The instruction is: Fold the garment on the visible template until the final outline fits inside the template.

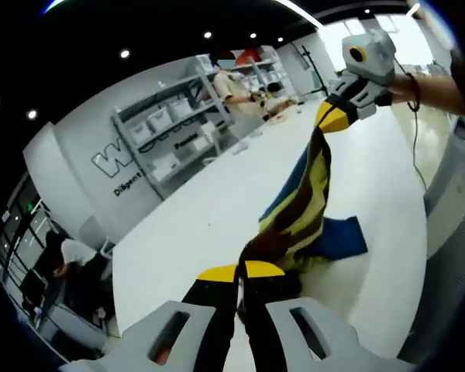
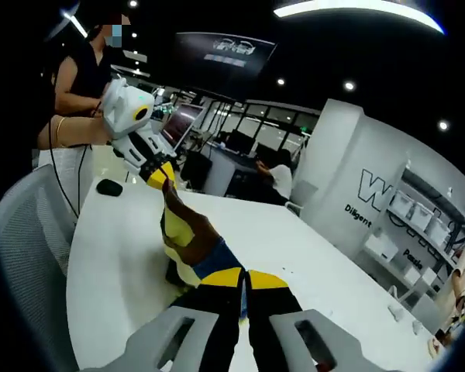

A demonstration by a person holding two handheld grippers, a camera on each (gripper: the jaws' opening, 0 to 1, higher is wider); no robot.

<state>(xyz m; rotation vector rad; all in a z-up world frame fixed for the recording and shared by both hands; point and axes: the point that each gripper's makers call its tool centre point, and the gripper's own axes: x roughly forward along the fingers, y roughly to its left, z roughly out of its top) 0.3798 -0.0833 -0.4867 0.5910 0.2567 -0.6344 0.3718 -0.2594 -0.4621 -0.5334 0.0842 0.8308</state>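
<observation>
1. The room is a large open office with a dark ceiling dotted with round lights. A pale wall point(image 1: 85, 155) carries big outlined letters beginning "W", with a smaller line below that starts "Diligent"; the rest is too small to read. In the right gripper view the same lettering sits on the wall at right point(image 2: 372, 194).

2. The white table point(image 1: 209, 225) is long and glossy. In the right gripper view its near end point(image 2: 116, 256) has a grey mesh chair point(image 2: 31, 232) just beside it.

3. Grey shelving point(image 1: 182, 116) with white bins stands against the wall in the left gripper view, and a person point(image 1: 232, 81) works near it. The right gripper view has desks with monitors point(image 2: 182, 124) and a seated person point(image 2: 279, 178).

4. The garment point(image 1: 302, 205), striped yellow, blue and dark brown, is stretched in the air between both grippers, with its lower blue part resting on the table. In the right gripper view it point(image 2: 190, 244) hangs bunched over the table.

5. The left gripper point(image 1: 240, 273) is clamped on one end of the garment. The right gripper point(image 1: 331, 118) pinches the other end, raised high.

6. In the right gripper view the right gripper point(image 2: 244, 279) is closed on the cloth, and the left gripper point(image 2: 161, 177) grips the far end, held by a hand point(image 2: 89, 128).

7. A small black object point(image 2: 108, 187) lies on the table near the chair.
</observation>
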